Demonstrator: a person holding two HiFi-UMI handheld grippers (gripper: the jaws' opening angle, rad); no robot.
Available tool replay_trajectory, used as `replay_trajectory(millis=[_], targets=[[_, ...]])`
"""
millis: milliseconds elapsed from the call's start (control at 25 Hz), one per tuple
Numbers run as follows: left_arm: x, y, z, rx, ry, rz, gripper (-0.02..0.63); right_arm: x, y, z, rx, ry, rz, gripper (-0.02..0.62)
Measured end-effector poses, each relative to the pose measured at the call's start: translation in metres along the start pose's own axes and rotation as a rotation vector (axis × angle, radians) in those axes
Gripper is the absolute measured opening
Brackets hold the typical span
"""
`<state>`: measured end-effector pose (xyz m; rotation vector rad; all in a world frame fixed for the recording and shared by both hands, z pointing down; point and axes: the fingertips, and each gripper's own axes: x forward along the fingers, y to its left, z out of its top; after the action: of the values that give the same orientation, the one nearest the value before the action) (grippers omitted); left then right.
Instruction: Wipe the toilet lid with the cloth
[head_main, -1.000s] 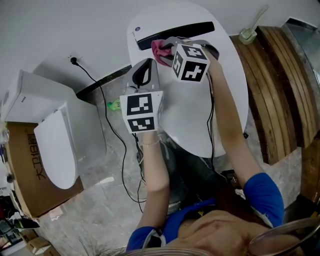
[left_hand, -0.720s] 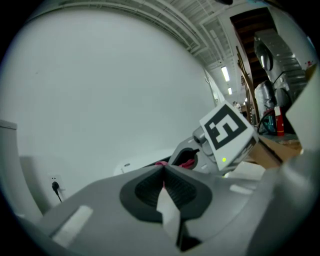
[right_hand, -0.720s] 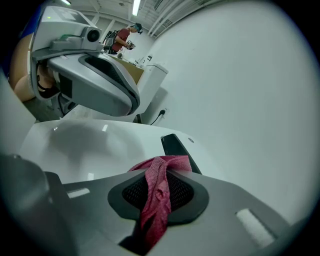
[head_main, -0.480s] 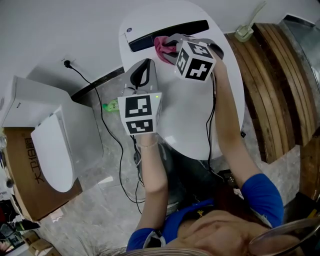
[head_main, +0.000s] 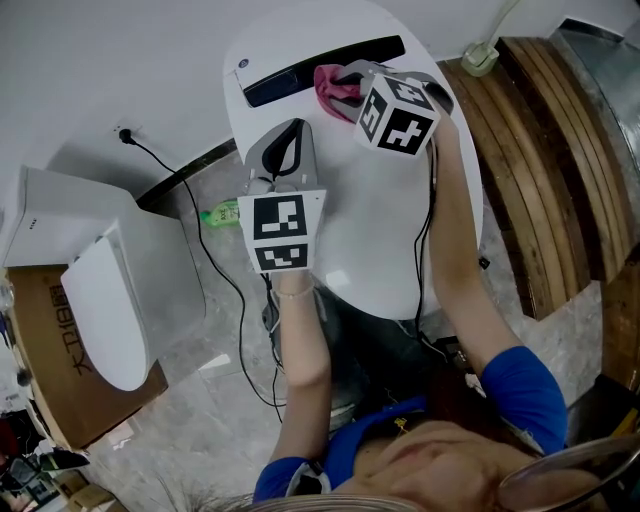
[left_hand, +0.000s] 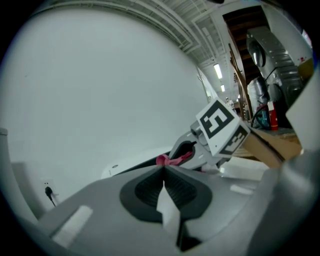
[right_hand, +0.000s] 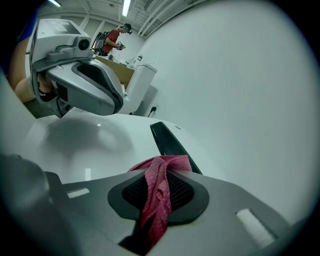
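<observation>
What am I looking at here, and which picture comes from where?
No robot: a person holds two hand tools, each ending in a claw; the marker cubes belong to those tools. The head view looks down from the person's head camera. The other two views ride on the tools, looking along their claws. Below is a white toilet lid. The right claw is shut on a pink cloth, near the black strip at the lid's back. The left claw is shut and empty, over the lid's left side.
</observation>
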<state>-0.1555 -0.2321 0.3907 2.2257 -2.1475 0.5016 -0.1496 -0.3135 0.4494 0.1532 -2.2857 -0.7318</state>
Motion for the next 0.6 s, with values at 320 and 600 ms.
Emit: replay_trajectory(millis=[320, 600], targets=[[0.006, -0.019, 0.001, 0.029, -0.001, -0.041, 0.003, -0.010, -0.012, -0.022, 0.047, 0.022, -0.029, 0.072], [0.009, -0.024, -0.002, 0.031, 0.011, -0.052, 0.003, -0.021, -0.026, -0.047, 0.101, 0.049, -0.076, 0.072]])
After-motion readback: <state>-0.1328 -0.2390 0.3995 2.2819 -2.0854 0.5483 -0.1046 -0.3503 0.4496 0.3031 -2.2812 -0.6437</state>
